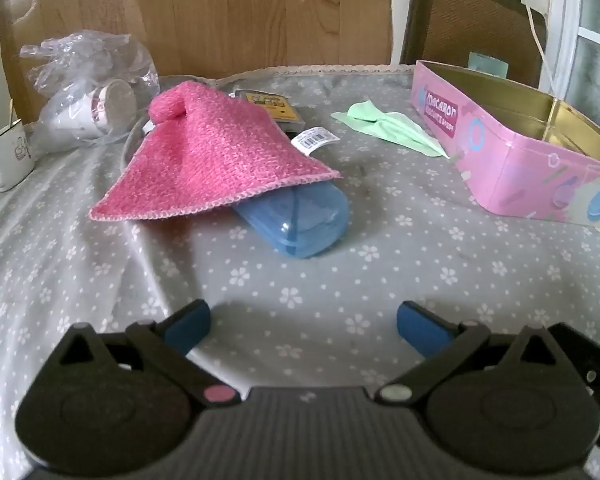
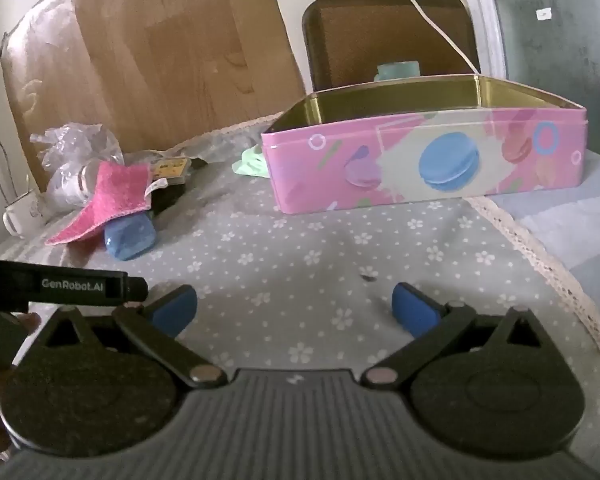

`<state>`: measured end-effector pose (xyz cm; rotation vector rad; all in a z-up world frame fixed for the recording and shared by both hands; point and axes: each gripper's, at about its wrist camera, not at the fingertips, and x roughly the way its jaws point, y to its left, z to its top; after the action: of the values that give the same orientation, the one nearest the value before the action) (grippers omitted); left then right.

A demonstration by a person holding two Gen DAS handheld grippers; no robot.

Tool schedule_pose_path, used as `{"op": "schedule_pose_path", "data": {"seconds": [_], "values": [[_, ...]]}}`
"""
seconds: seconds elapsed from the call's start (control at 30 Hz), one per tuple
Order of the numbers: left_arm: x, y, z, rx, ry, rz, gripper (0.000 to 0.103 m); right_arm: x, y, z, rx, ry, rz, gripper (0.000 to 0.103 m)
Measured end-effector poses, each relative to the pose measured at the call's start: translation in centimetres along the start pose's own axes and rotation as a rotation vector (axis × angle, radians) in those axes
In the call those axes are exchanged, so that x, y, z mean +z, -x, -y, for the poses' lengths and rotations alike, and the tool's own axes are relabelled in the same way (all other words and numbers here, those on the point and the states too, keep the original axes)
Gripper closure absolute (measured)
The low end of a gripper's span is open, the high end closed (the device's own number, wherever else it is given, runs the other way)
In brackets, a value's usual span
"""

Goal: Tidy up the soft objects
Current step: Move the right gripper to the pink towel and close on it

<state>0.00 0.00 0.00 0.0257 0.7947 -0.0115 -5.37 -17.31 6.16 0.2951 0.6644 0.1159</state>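
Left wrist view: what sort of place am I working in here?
Probably a home table: a grey flower-print tablecloth with lace edging, a white enamel mug, and a brown chair back behind it.

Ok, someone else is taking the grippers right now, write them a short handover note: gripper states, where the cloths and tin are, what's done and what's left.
Left gripper: open, empty, above bare tablecloth.
Right gripper: open, empty, in front of the pink tin.
Pink knitted cloth: draped over the blue plastic case, left of the tin.
Green cloth: crumpled on the tablecloth by the tin's left end.
Tin: lid off; what shows of the inside looks empty, the floor is hidden.
Done: nothing visibly put away.
Left: probably gather the pink and green cloths, likely into the tin; the case is hard and would stay.
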Motion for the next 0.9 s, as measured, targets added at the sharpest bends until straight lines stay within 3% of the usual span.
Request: {"op": "schedule_pose_path", "data": {"seconds": [0.13, 0.23, 0.3, 0.47, 0.6, 0.9], "values": [[-0.1, -0.1, 0.3, 0.006, -0.011, 0.016, 0.0, 0.1, 0.5, -0.2, 0.015, 0.021, 0.022, 0.0], [-0.9, 0.9, 0.3, -0.004, -0.016, 0.071, 0.0, 0.1, 1.0, -0.4, 0.04, 0.021, 0.032, 0.0], [0.0, 0.9, -0.2, -0.022, -0.027, 0.036, 0.0, 0.2, 1.0, -0.5, 0.056, 0.029, 0.034, 0.001], [0.3, 1.0, -1.2, -0.05, -0.037, 0.023, 0.0, 0.2, 0.8, -1.0, 0.106, 0.073, 0.04, 0.02], [0.9, 1.3, -3.0, -0.02, 0.002, 0.056, 0.0, 0.6, 0.2, -1.9, 0.142, 0.112, 0.022, 0.041], [1.9, 0.2, -9.0, 0.098, 0.118, 0.059, 0.0, 1.2, -0.6, -4.7, 0.195, 0.184, 0.025, 0.044]]}}
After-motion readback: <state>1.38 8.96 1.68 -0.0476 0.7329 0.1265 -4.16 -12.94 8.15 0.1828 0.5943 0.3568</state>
